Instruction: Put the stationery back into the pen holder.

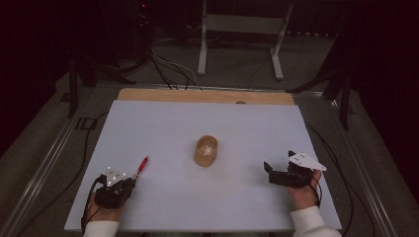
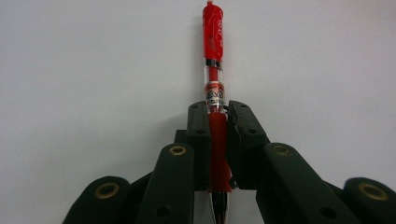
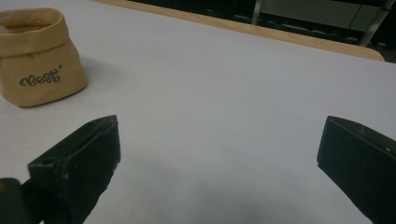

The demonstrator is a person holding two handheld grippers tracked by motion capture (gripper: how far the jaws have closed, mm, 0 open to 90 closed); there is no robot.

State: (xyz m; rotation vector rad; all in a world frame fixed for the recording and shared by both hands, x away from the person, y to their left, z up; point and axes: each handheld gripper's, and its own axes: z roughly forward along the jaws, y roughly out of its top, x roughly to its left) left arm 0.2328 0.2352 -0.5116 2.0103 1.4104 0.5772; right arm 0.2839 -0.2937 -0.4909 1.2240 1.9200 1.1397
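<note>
Left gripper view: left gripper (image 2: pixel 218 140) pinching red pen (image 2: pixel 214 70), which juts ahead of its jaws; right gripper (image 3: pixel 219 154) spread, empty, tan pouch (image 3: pixel 39 56) ahead-left; likely step, carrying pen; next, aligning it over pouch mouth.

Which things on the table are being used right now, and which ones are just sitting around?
In use:
- red plastic pen, clamped in the left gripper
- small tan bag-shaped pot, open at the top, probably where the pen goes
- right gripper, open, holding nothing

Just lying about:
- white metal frame on the floor behind the table
- black cables on the floor
</note>
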